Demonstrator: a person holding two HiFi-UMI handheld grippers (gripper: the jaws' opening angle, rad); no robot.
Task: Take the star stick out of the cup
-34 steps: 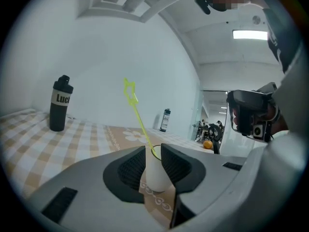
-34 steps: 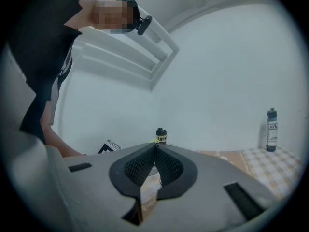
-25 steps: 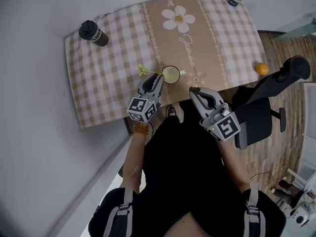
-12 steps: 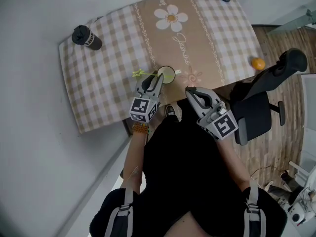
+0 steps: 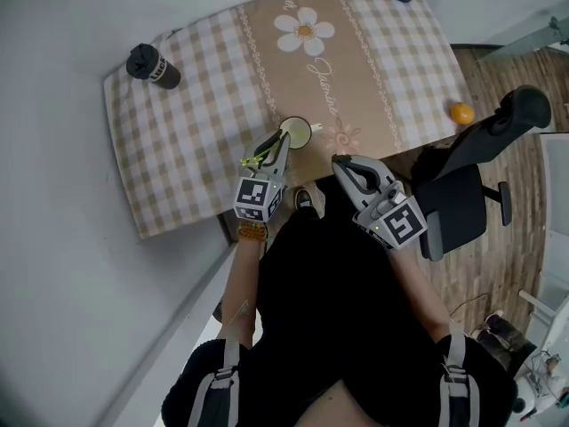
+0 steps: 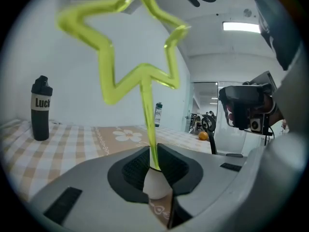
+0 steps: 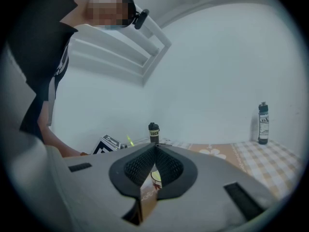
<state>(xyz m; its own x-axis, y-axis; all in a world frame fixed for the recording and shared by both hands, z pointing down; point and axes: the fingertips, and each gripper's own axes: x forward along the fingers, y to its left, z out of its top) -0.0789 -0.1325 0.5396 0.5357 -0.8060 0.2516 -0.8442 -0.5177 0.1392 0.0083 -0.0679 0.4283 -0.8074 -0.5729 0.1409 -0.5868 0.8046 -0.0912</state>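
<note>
Reference object: the cup (image 5: 308,132), which stands on the checked table (image 5: 196,149) near its front edge.

1. Well to the left of the cup, toward the far corner, stands a black bottle (image 5: 148,65). It plays no part in the task.

2. Just left of the cup and touching its near side is the left gripper (image 6: 153,161). Its jaws are closing, and the left gripper view shows the pads pinching the thin stem of the star stick (image 6: 147,120) between them. The stem rises from the jaw tips, with the yellow-green star head above. In the head view the star head lies to the left of the cup, over the gripper. The lower end of the stem is hidden behind the jaws, so whether it has cleared the cup's rim cannot be told.

3. Just right of the cup and nearer the person is the right gripper (image 7: 154,151). Its jaws meet at the tips with nothing between them, and it is clear of the cup.

4. Well to the right of the cup, at the table's edge, lies an orange (image 5: 460,113).

Step in hand: securing the grip on the stem, which is the start of extraction.

Next move, by judgement: confirm the pinch is firm, then draw the stem up and away from the cup along its own line. Avoid side load on the rim, because the cup is unrestrained and could tip. The idle right gripper could steady the cup if required.
</note>
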